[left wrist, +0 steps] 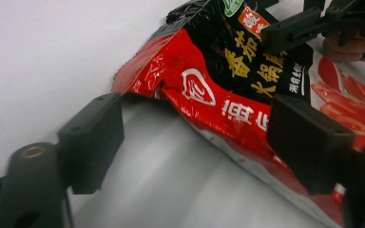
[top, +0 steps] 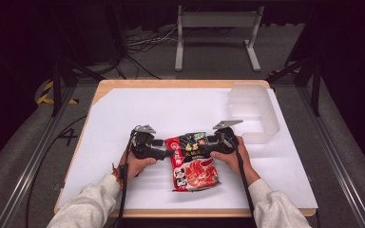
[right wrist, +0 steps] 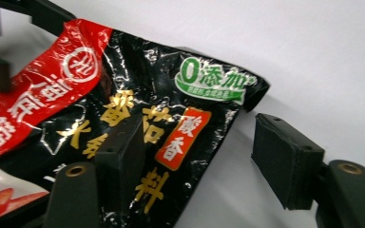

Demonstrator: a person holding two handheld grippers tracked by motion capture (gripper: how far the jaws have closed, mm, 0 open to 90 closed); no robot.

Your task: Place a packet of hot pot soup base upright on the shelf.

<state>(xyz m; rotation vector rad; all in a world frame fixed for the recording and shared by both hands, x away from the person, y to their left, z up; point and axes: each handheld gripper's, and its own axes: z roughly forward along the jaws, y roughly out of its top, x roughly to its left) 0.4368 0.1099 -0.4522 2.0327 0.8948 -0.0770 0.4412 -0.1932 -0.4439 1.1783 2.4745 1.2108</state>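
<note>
Reaching inward from either side, the left hand-held gripper [top: 167, 153] and right hand-held gripper [top: 204, 148] straddle the sauce packet [top: 193, 161], jaws spread.

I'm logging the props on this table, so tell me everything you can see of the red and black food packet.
The packet is a glossy, crinkled foil-like pouch: red and black at its far end with yellow and white Chinese lettering and a green badge, a red food picture on white nearer the person. It lies flat on the white table sheet, slightly creased. The left gripper and right gripper reach its upper side edges, each with open jaws straddling an edge; neither has closed on it.
</note>
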